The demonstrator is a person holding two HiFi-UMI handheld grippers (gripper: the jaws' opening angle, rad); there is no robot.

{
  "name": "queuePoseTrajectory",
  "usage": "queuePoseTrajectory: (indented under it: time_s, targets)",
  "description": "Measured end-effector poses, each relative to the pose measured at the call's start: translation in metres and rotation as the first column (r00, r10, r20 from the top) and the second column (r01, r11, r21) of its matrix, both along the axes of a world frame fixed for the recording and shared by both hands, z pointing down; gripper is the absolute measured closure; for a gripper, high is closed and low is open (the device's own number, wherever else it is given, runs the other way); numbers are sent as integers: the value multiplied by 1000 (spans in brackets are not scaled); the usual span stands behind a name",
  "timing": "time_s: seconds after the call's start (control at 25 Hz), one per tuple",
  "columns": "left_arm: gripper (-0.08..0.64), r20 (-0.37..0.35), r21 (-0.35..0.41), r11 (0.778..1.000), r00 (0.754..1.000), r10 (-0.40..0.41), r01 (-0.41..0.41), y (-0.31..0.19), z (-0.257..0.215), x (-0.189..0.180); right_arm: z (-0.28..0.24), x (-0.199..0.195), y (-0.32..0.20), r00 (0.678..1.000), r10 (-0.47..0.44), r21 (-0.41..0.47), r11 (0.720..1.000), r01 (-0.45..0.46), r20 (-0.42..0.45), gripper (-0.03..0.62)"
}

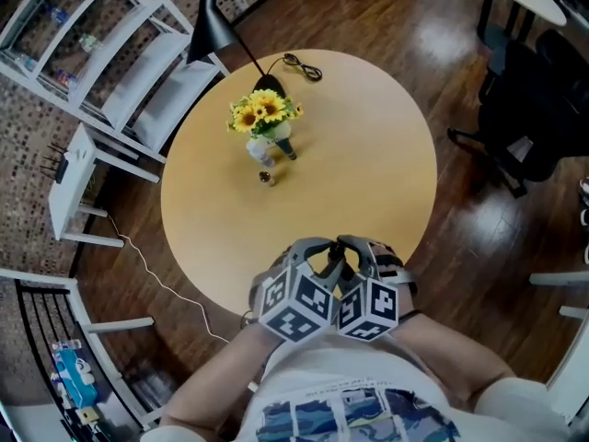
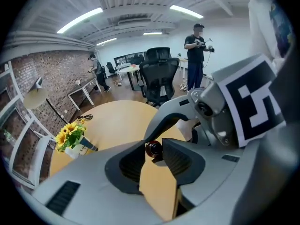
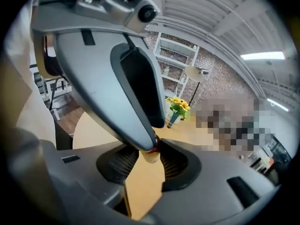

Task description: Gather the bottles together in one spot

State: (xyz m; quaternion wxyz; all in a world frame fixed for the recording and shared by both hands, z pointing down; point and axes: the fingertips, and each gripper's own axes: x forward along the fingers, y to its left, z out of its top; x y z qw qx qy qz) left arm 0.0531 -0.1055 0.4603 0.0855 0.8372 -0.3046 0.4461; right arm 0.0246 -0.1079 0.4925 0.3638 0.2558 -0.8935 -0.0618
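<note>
Pinching one small bottle (image 3: 150,157) from both sides — the right gripper (image 3: 150,149) and left gripper (image 2: 153,147) are both clamping it over the table's (image 1: 386,155) near edge — while another bottle (image 1: 267,178) is sitting beside the sunflower vase (image 1: 261,145).

My right gripper (image 3: 150,161) sits low in the middle of the frame, jaws pinched on a small bottle (image 3: 151,153) with a pale body and a reddish neck. The left gripper's finger (image 3: 108,74) slants down from the upper left, its tip touching the bottle's top. Right of centre, sunflowers (image 3: 178,106) stand on the table (image 3: 140,191).
</note>
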Motion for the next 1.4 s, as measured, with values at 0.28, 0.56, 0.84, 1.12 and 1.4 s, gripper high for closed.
queuePoseTrajectory:
  time_s: [0.28,0.56,0.84,1.12,1.4]
  targets:
    - [480,73,-23,998,995,68,-67,3,15,14,9,11,-1,997,15,48,999,-12,-75,467]
    - [482,64,-57,993,992,108,-104,-7,14,10,12,11,-9,1000,25,30,999,-24,-6,454]
    - [482,132,-53,996,988,81,-74,-50,14,-29,42,32,-8,1000,5,-56,998,-5,12,325]
    - [482,219,-123,992,975,41,-14,-128,61,-87,39,76,-8,972,132,-154,983,-102,195,324]
    - [482,245,-216,976,969,39,15,-188,119,-118,47,108,-10,963,191,-203,967,-151,192,324]
